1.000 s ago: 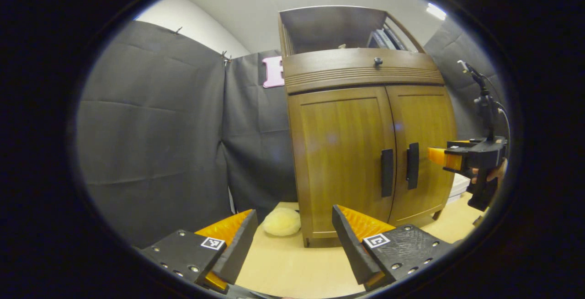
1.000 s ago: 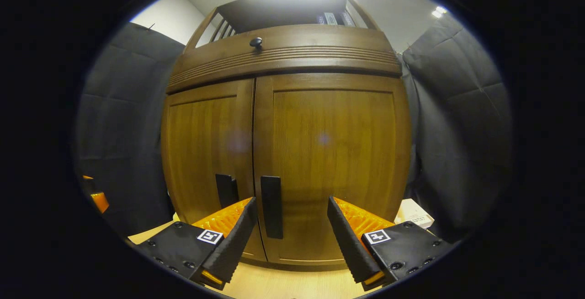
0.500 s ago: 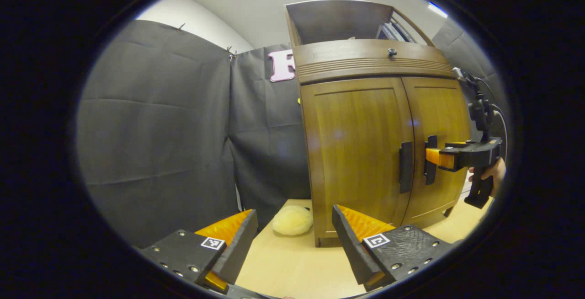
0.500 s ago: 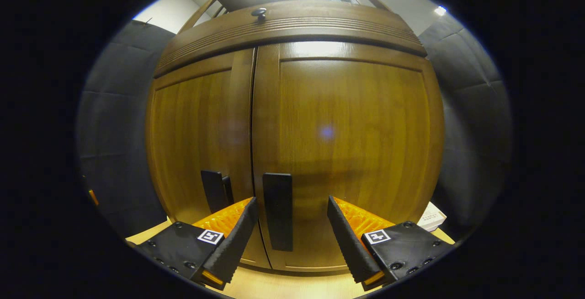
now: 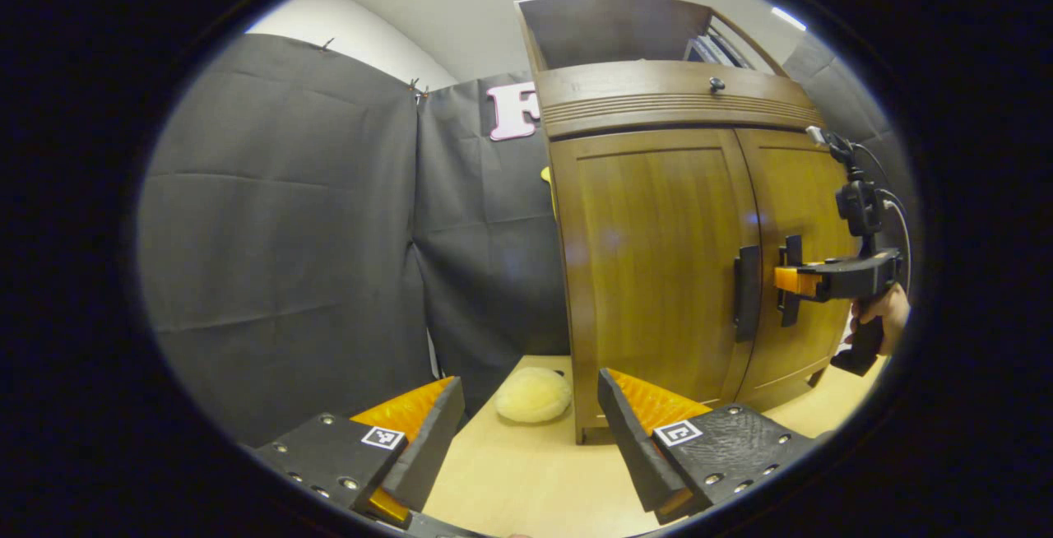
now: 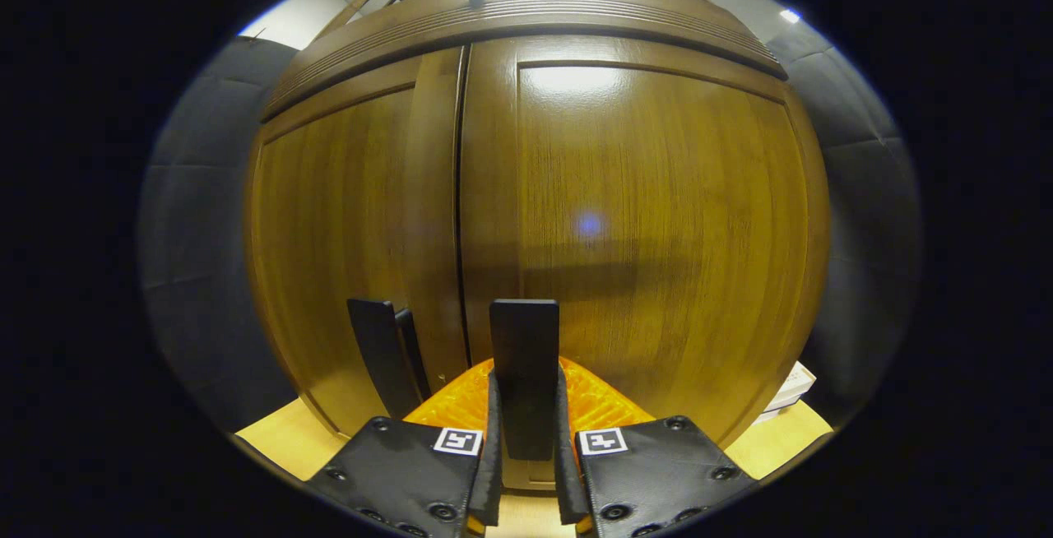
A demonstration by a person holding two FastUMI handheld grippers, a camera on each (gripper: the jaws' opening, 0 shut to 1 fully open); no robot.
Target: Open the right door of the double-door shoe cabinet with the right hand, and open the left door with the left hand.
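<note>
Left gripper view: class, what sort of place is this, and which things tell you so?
Probably a staged recording booth, not a home: black cloth walls hang around a wooden shoe cabinet that stands on a pale tabletop.

Each set of tongs is built from two flat black plates studded with round screw heads, and a small square white tag with a black coded pattern is fixed near the inner corner of each plate. On the left tongs (image 5: 526, 431) the ribbed inner faces of the two wedge-shaped fingers are seen. The same plates, screws and tags are seen on the right tongs (image 6: 526, 439). In the left gripper view the right tongs (image 5: 783, 281) are carried on a black pistol-grip body held by a hand (image 5: 884, 312). Above that hand a black mast is mounted, with a thin cable looped beside it.
</note>
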